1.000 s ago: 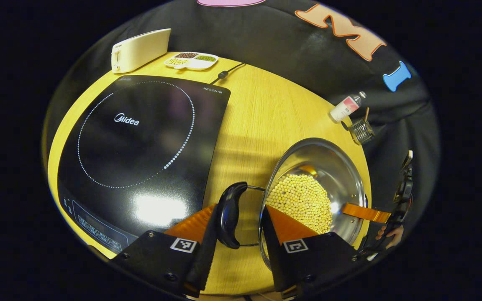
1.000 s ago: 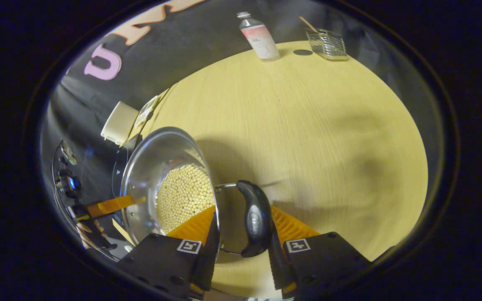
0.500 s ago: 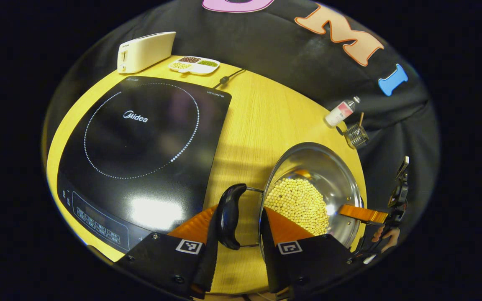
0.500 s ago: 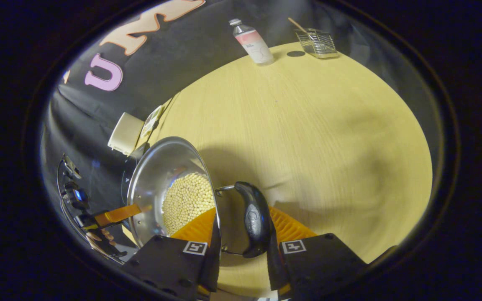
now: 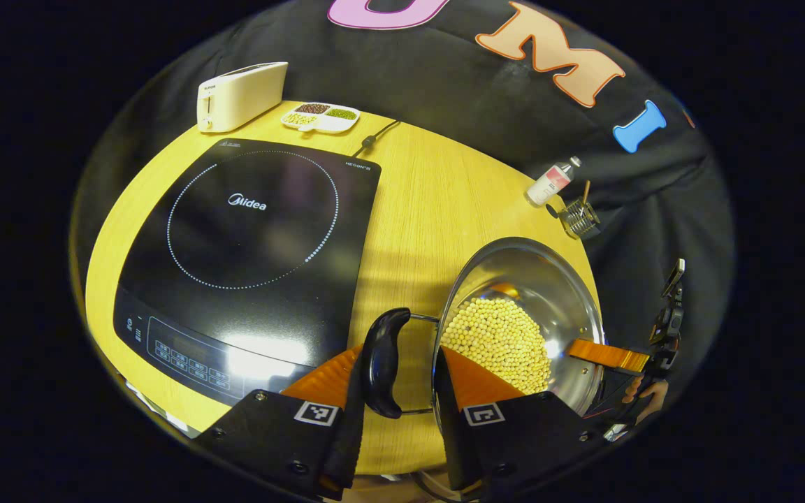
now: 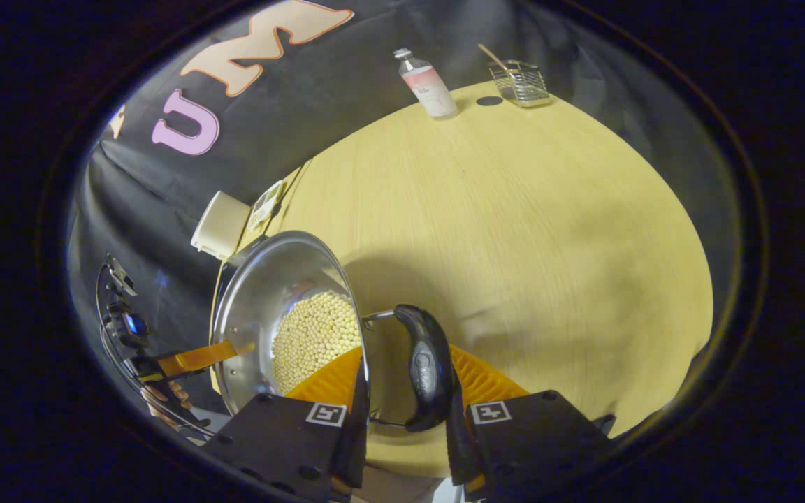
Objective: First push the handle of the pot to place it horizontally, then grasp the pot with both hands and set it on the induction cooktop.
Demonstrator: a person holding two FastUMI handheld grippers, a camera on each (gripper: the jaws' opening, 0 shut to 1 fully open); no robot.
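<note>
While each gripper straddles one black side handle (image 5: 381, 363) with fingers apart, not pressing, the steel pot (image 5: 521, 328) sits lower right of the left gripper view, right of the cooktop (image 5: 249, 251). Full of beans (image 5: 500, 342), it seems heavy, rigid and slippery; take both handles.

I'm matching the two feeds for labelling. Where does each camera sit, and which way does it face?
Left gripper view: rides the left gripper, facing the induction cooktop; its fingers straddle the pot's handle, right gripper beyond.
Right gripper view: rides the right gripper, facing the bare table; a hand behind.
Shared: pot, bottle.
</note>
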